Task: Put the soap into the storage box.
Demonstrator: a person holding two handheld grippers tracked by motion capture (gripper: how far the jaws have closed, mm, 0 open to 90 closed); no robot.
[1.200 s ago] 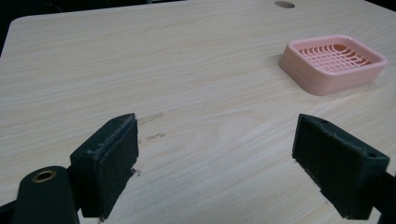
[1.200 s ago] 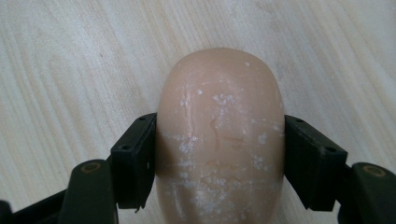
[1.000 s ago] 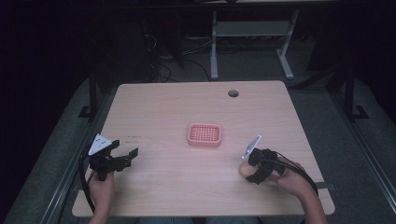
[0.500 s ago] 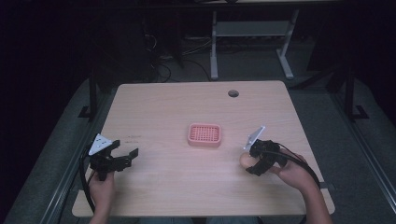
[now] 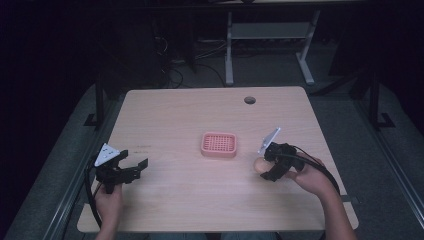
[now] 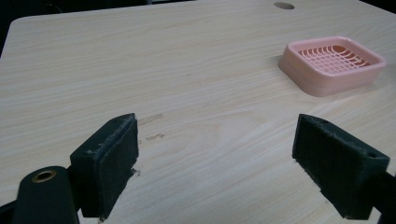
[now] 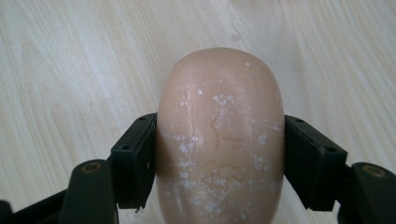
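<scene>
Soap bar (image 7: 220, 140) clamped between right claw (image 7: 220, 154) jaws; left claw (image 6: 217, 163) wide open, holding nothing.

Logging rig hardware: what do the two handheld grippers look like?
Both are black. The left gripper and right gripper each carry a pale grey three-cornered plate on top and trail a black cable. The jaws are blocky with matte black pads. No sleeves reach the wrists.

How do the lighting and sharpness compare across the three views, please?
High view: the table is lit while the room around it lies near black. Left gripper view: evenly lit, the pink soap dish crisp, the near jaws slightly soft. Right gripper view: bright and sharp on the soap bar, with no glare.
</scene>
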